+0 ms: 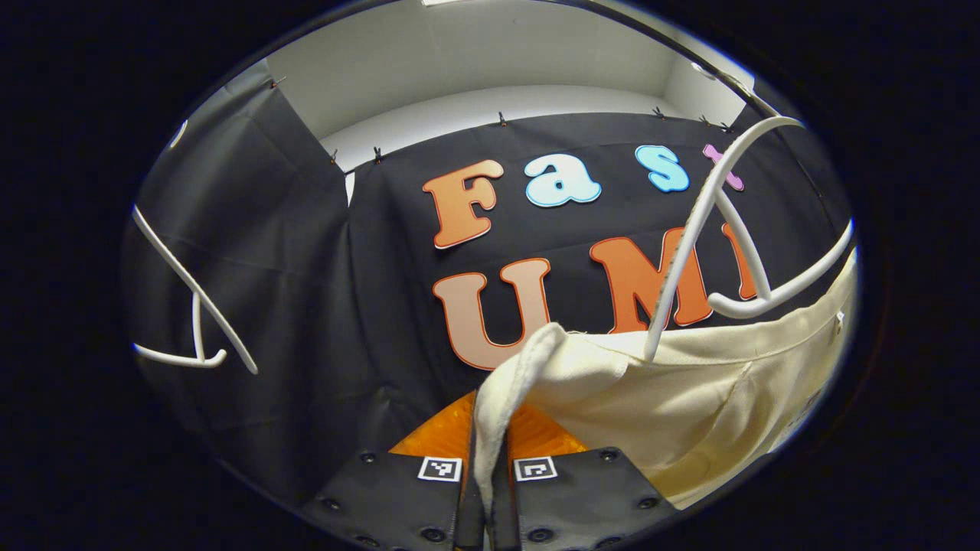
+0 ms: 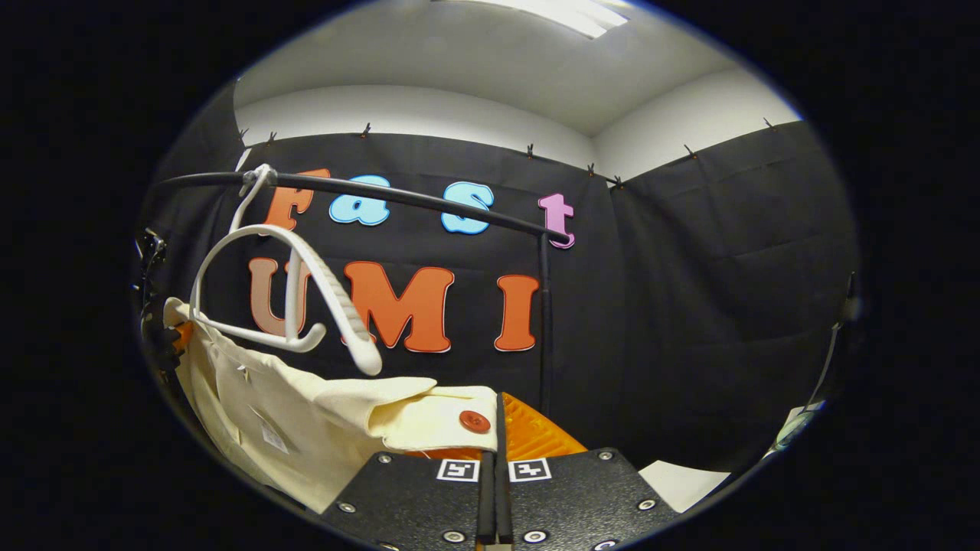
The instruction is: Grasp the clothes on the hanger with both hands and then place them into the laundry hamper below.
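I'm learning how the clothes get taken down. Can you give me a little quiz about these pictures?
1. True or false: the cream garment is already fully off the white hanger.
2. What colour is the button near the right tool?
A. blue B. red C. green
3. Fill in: the left tool is shut on a fold of the ____.

Key: 1 false, the hanger's arm goes into the fabric. 2 B. 3 garment.
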Demonstrator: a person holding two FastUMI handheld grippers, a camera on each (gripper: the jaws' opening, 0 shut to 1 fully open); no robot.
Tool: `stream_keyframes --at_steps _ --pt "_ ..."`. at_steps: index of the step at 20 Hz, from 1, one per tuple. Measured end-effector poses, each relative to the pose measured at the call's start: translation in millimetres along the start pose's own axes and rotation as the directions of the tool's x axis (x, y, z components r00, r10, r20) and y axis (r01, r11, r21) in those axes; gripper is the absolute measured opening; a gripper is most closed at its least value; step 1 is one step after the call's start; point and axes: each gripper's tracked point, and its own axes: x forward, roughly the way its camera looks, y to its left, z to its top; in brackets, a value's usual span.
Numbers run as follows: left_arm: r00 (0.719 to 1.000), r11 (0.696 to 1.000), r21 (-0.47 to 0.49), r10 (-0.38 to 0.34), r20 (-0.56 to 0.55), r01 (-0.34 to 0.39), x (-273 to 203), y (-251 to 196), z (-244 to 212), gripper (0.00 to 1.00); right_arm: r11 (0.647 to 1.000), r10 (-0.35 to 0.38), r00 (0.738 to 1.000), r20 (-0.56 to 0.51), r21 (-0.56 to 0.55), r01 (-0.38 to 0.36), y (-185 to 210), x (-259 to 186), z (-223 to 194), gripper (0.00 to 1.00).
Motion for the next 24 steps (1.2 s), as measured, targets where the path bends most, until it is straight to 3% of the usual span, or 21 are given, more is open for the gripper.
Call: stream_keyframes --at_steps 6,13,19,24 --pt "1.0 0.999 0.029 0.02 -0.013 -0.019 -34 29 -11 0.11 0.999 0.034 0.999 -0.04 0.03 -0.033 24 -28 -23 0.0" --pt "0.998 1.0 -0.021 -0.002 -0.055 0.001 -92 57 -37 0.11 0.993 0.09 0.994 -0.067 0.086 -0.085 56 -73 -17 0.0" --pt "0.986 0.988 -0.092 -0.131 -0.104 0.122 -169 28 -62 0.13 0.963 0.229 0.965 -0.124 0.17 -0.207 120 -126 -35 0.0" --pt "0.934 0.955 -0.134 -0.288 -0.213 0.264 -240 0 -101 0.13 0.945 0.301 0.93 -0.211 0.198 -0.261 167 -160 -70 0.0"
